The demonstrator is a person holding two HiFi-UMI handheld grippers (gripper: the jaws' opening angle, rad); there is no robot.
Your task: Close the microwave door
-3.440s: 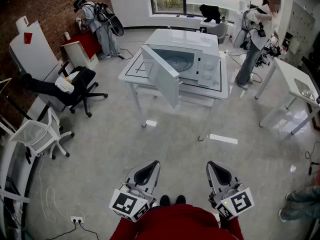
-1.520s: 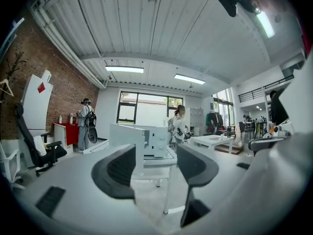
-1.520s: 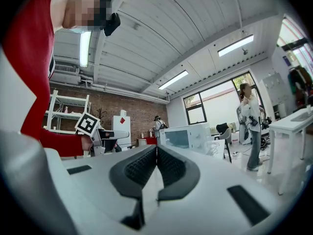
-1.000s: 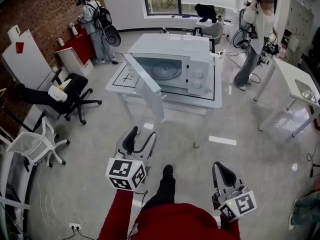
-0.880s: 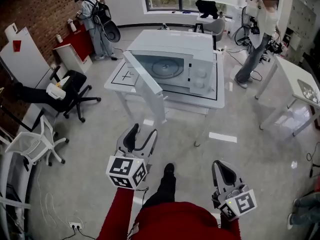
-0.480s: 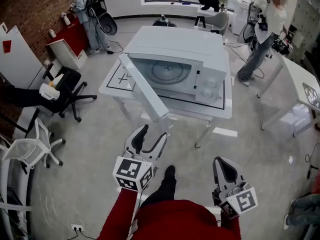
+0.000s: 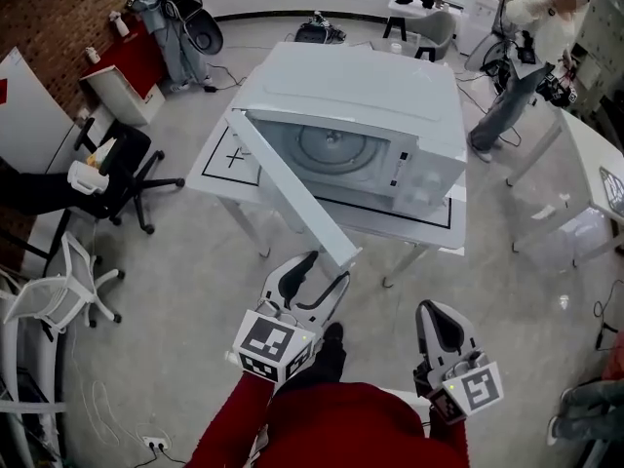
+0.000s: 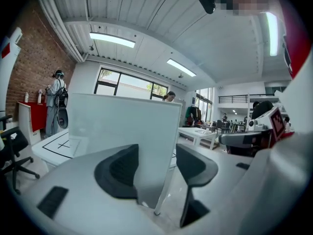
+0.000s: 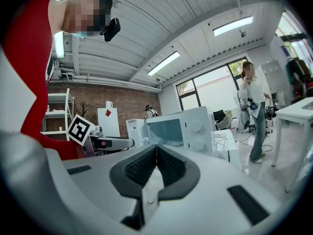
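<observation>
Microwave (image 7: 361, 125) sits on the tabletop (image 7: 216, 164) in the upper centre of the head view. Its door (image 7: 292, 198) is swung wide open, with the free edge pointing toward lower centre, so nothing is closed yet. Left gripper (image 7: 327, 269) is just below that free edge, jaws wide apart and closing a little. In the left gripper view the door's edge lines up in the gap between them with the pads not pressing on it. Can't tell if the edge is truly inside the gap or just ahead. Right gripper (image 7: 436, 315) is at lower right, well apart from the door, jaws together and holding nothing. Step in hand looks like getting the left gripper onto the free edge to swing the door shut. A pinch is likely not needed: a push on the outer face near the free edge, far from the hinge (image 7: 234, 117) at upper left, gives the most leverage. Contact is better flat, with a jaw's side, since a tip may skid on the smooth white panel. The push should follow the door's arc, sweeping up and right toward the knobs (image 7: 421, 175). A straight shove might slide the microwave on the tabletop. Slow at the end so it shuts without a slam. If the edge is gripped, let go before it meets the body, or a jaw could get trapped. Right gripper could steady the microwave's right side if it shifts, otherwise keep it clear.
</observation>
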